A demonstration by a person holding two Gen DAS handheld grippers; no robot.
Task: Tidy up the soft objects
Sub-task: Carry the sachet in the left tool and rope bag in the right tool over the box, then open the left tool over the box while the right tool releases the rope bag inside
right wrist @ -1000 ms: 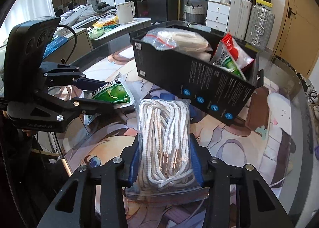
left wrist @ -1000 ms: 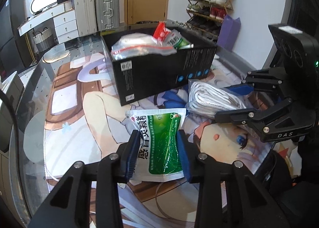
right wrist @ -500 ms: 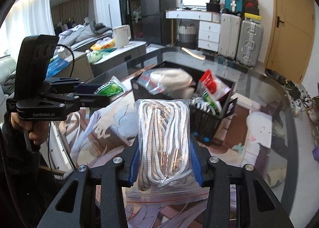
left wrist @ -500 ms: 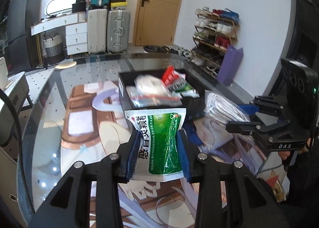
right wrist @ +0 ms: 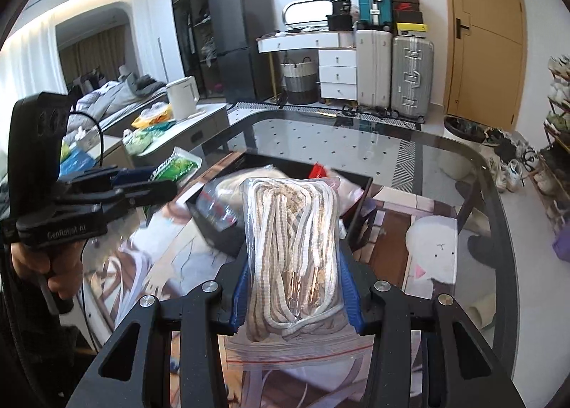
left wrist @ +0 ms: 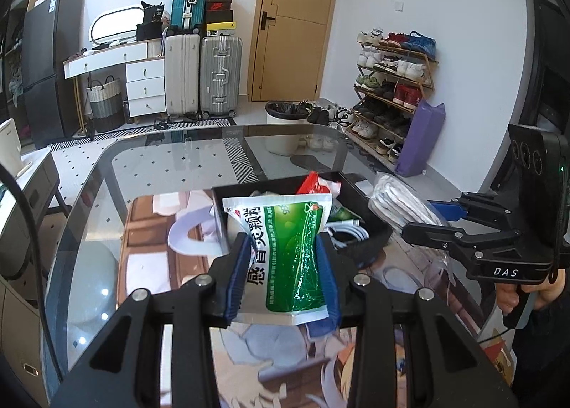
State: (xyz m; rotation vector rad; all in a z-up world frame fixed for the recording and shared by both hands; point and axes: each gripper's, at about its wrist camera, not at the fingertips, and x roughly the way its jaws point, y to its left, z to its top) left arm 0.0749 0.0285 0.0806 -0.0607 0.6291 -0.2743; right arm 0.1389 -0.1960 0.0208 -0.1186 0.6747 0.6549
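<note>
My left gripper [left wrist: 285,276] is shut on a green-and-white medicine pouch [left wrist: 285,251] and holds it in the air in front of the black box [left wrist: 374,230]. My right gripper [right wrist: 295,287] is shut on a clear zip bag of white rope [right wrist: 295,247], also lifted, just short of the black box [right wrist: 221,230]. The box holds a bagged white bundle [right wrist: 228,190] and a red packet [left wrist: 313,183]. The right gripper [left wrist: 463,230] with the rope bag [left wrist: 399,208] shows in the left wrist view; the left gripper [right wrist: 117,190] with the pouch [right wrist: 174,167] shows in the right wrist view.
The box stands on a glass table [left wrist: 171,165] with an anime-print mat [left wrist: 149,230]. Suitcases [left wrist: 203,73], a white drawer unit [left wrist: 142,83] and a shoe rack [left wrist: 392,80] stand beyond. A side counter with a kettle [right wrist: 181,94] is at the left.
Both grippers have lifted their bags off the mat and raised them above table level; the box now sits lower and farther in both views.
</note>
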